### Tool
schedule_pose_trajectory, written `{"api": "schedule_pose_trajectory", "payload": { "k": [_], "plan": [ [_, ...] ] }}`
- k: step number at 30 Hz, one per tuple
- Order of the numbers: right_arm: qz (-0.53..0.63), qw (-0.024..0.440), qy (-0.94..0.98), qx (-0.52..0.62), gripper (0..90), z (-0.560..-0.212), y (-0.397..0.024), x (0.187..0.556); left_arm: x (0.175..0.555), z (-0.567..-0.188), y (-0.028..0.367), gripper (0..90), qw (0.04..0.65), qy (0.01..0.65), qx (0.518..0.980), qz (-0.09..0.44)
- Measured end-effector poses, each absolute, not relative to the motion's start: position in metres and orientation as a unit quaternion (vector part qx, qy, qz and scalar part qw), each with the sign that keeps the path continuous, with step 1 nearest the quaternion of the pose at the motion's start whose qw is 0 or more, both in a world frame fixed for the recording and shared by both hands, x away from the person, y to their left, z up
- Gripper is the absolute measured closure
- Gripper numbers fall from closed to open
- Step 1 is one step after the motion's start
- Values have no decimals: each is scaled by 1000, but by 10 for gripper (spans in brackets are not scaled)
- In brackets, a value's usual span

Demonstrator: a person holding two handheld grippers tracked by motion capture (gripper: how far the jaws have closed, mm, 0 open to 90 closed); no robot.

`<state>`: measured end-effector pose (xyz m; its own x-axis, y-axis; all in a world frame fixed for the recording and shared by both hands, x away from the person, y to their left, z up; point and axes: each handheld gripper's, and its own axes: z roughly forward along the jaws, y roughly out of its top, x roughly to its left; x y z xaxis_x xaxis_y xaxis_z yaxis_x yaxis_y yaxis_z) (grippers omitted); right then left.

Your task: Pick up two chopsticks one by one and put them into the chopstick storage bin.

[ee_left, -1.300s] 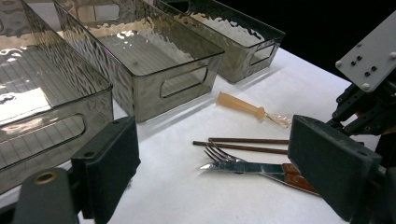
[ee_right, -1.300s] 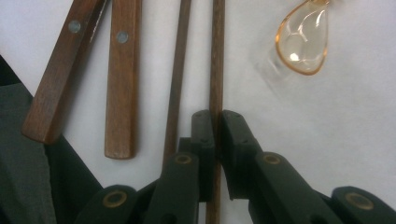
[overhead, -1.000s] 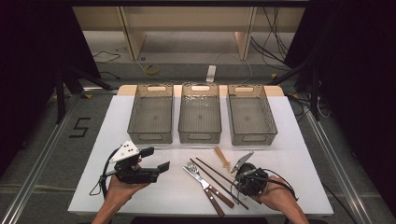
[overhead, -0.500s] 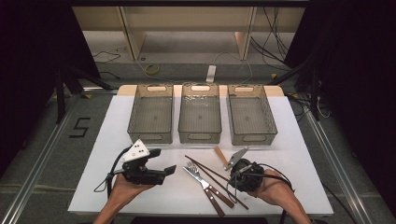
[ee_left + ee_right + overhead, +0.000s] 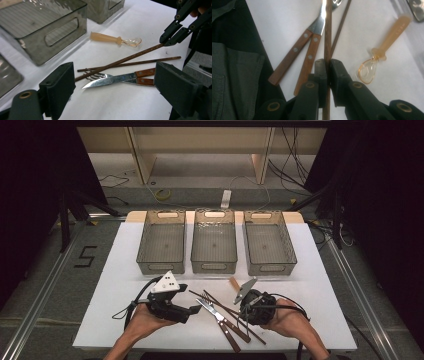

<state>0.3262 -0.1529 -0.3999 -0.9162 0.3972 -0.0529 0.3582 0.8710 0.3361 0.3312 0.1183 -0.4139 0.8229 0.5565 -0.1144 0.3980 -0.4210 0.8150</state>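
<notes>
The right gripper [image 5: 248, 306], held low in the person's right hand [image 5: 285, 317] near the near right part of the white table [image 5: 320, 285], has its black jaws pinched tight on a thin dark-brown wooden chopstick [image 5: 327, 30], which runs straight up between the pads in the right gripper view and angles off toward the left in the left gripper view, its held end lifted. The left gripper [image 5: 186, 312], cradled from below in the left hand [image 5: 145, 322] at the near left, points rightward across the table with its jaws standing wide apart and nothing between them. Between the two grippers lie a second dark-brown chopstick [image 5: 140, 62], a wooden-handled steel knife [image 5: 117, 78] and a wooden-handled steel fork [image 5: 96, 74], overlapping; a translucent amber plastic spoon [image 5: 112, 40] lies just beyond. Three grey see-through plastic bins [image 5: 213, 247] stand side by side along the far edge, with bare white table between them and the cutlery and to the left of the left gripper.
</notes>
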Motion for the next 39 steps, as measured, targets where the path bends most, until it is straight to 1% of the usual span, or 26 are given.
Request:
{"api": "schedule_pose_trajectory", "payload": {
  "k": [8,12,16,19,26,27,28,37,39],
  "plan": [
    [159,60,971,166,846,-395,-142,323,334,-419,95,176,399,245,881,71],
    [155,53,974,157,845,-396,-137,319,330,-419,84,201,381,216,896,77],
    [156,52,975,148,845,-395,-134,316,329,-423,78,238,360,198,910,58],
    [152,49,977,144,845,-394,-132,314,328,-425,75,300,351,191,916,43],
    [150,50,980,121,845,-394,-130,313,327,-426,68,432,333,171,927,32],
    [150,49,979,126,846,-394,-130,312,327,-427,68,468,331,169,928,31],
    [151,50,980,120,846,-394,-130,312,327,-427,67,468,330,167,929,32],
    [153,51,982,100,845,-396,-129,309,327,-431,62,656,303,145,941,37],
    [153,51,982,98,845,-397,-129,309,326,-431,63,678,301,140,943,34]
  ]
}}
